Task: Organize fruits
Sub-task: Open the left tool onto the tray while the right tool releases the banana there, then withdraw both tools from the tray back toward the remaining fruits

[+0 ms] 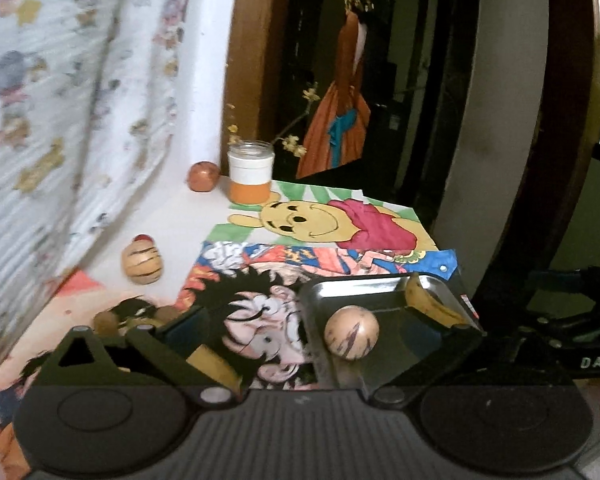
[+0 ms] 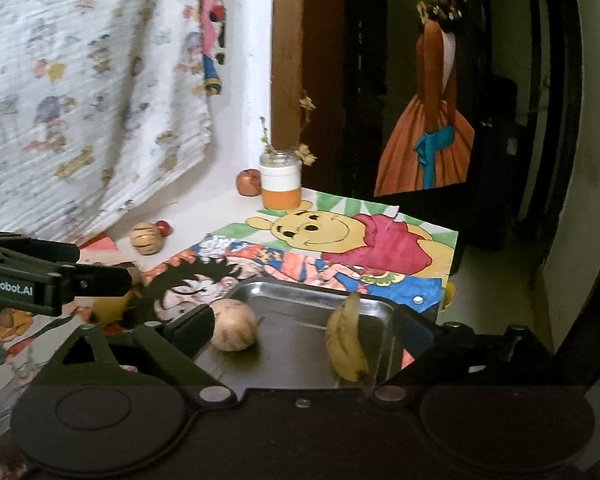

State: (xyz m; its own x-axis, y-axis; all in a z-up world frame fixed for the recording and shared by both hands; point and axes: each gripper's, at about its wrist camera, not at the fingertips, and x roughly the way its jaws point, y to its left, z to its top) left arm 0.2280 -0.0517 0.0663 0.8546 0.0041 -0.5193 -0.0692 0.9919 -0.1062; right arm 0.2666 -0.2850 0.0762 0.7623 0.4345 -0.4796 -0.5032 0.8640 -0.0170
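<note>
Yellow banana is lying on the counter at the left side, on top of the cartoon drawings. The left tongs are hanging right over it. They are standing wide open and are holding nothing. The banana is sitting close beside their left finger, not in the middle of the gap.

I am thinking that this is where things could go wrong. If the tongs are closing from here, one finger may be pushing the banana away and not pinching it. The paper drawings are looking smooth, so the banana could be sliding or dragging a sheet along.

Farther back, a striped round fruit and a small red one are waiting by the hanging cloth. A red apple is sitting just beside a jar. The jar is holding some dry flower twigs and no fruit.

Moving right, a shiny metal tray is lying on the drawings. It is holding two fruits. A pale round fruit is resting at its left side, and a second banana is leaning against its right wall. The round one could be rolling if something is bumping the tray.

The right tongs are hanging over the tray, also wide open and holding nothing. Their left finger is very close to the round fruit; I cannot tell if it is touching.
</note>
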